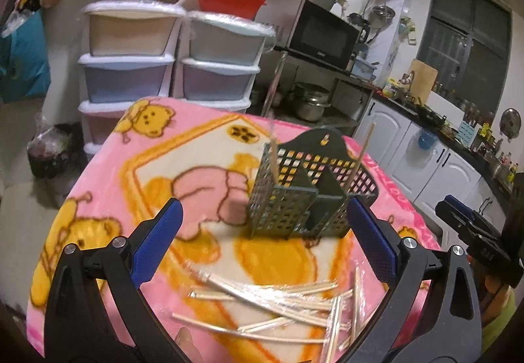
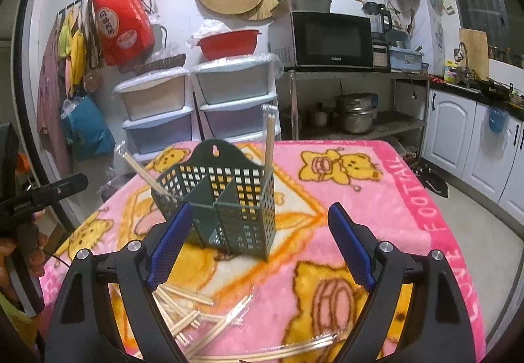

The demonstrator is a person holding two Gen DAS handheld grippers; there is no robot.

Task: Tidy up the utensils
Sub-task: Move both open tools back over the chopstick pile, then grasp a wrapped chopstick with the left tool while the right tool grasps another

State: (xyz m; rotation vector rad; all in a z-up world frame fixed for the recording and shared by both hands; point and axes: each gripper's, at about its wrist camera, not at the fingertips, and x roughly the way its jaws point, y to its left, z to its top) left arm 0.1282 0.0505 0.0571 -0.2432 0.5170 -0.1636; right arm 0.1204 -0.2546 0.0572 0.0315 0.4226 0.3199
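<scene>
A dark green perforated utensil holder stands upright on the pink bear blanket; it also shows in the right wrist view. Two wrapped chopstick pairs stand in it, one upright and one leaning. Several wrapped chopsticks lie loose on the blanket in front of it, also seen in the right wrist view. My left gripper is open and empty above the loose chopsticks. My right gripper is open and empty, just in front of the holder.
Stacked plastic drawers stand behind the table. A microwave sits on a metal shelf with pots below. White kitchen cabinets run along the right.
</scene>
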